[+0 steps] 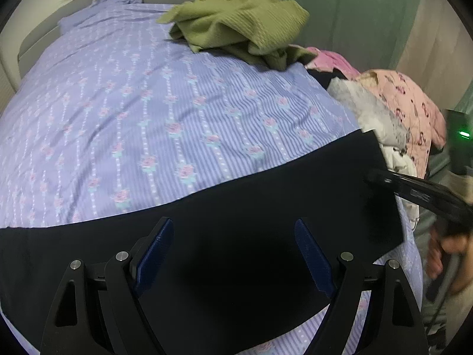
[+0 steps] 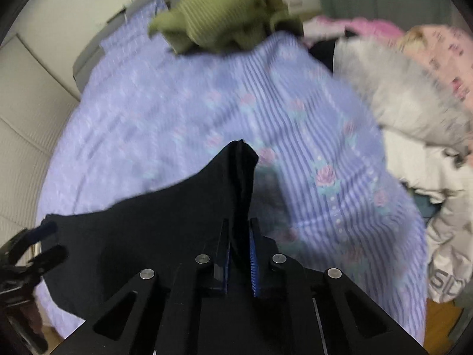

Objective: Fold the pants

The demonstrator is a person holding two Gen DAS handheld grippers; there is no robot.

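Observation:
Black pants (image 1: 236,222) lie as a wide band across the near edge of a bed with a purple floral sheet (image 1: 147,103). My left gripper (image 1: 233,236) is open above the pants, its blue pads (image 1: 159,248) wide apart with nothing between them. In the right wrist view my right gripper (image 2: 240,236) is shut on a raised fold of the pants (image 2: 242,171), lifting the cloth off the sheet (image 2: 236,94). The right gripper also shows in the left wrist view (image 1: 372,177) at the pants' right end. The left gripper shows at the left edge of the right wrist view (image 2: 44,242).
A green knit sweater (image 1: 236,20) lies crumpled at the far side of the bed. A pile of pink, white and grey clothes (image 1: 399,109) sits along the bed's right side. Green curtain (image 1: 340,14) and a headboard (image 1: 44,35) stand beyond.

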